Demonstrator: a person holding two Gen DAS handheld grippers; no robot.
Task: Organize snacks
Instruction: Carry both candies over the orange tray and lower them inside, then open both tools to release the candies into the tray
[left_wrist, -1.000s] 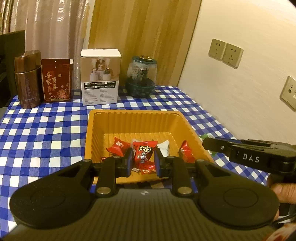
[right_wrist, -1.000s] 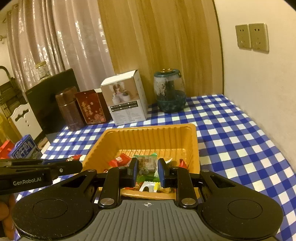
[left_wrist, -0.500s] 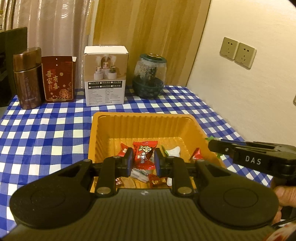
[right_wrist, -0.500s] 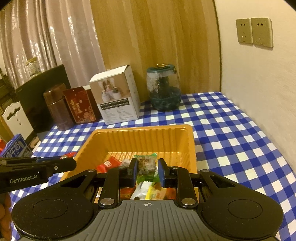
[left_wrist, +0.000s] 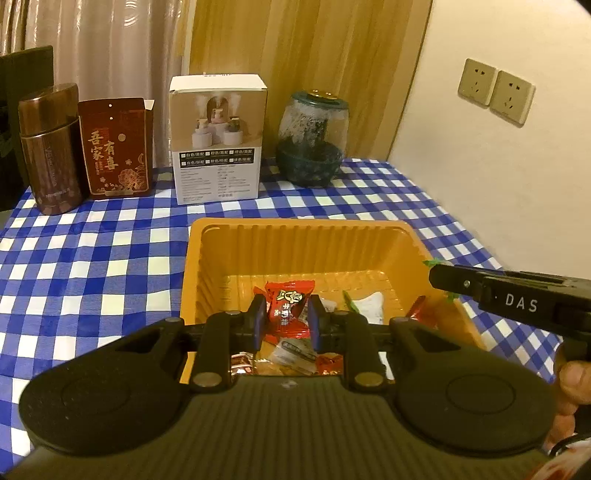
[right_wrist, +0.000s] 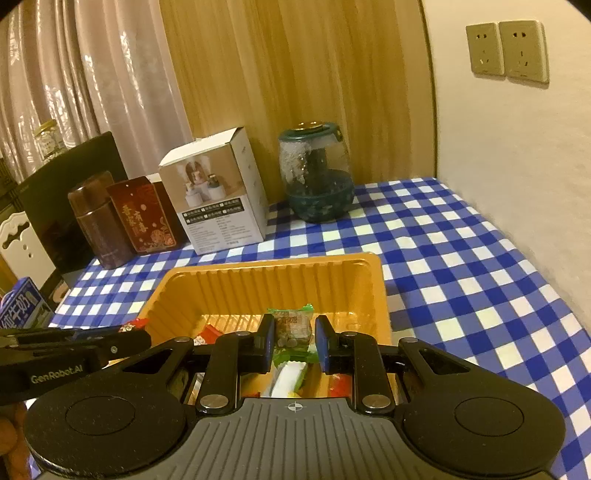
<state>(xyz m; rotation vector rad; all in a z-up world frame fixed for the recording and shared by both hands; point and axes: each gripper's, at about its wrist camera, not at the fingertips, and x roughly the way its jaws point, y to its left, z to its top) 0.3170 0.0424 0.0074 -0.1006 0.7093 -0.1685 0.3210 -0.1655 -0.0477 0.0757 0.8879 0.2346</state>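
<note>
Left gripper (left_wrist: 285, 322) is clamped on a red snack packet (left_wrist: 289, 308); right gripper (right_wrist: 294, 341) is clamped on a green-edged packet (right_wrist: 292, 326). Both hang above the near end of the orange tray (left_wrist: 295, 236). Risk: light wrappers may cling to the pads or drop outside the near rim.

The right tool (right_wrist: 294, 339) grips a green-wrapped snack (right_wrist: 291, 326) above the orange tray (right_wrist: 258, 284) on the checkered counter (right_wrist: 461, 266).
</note>
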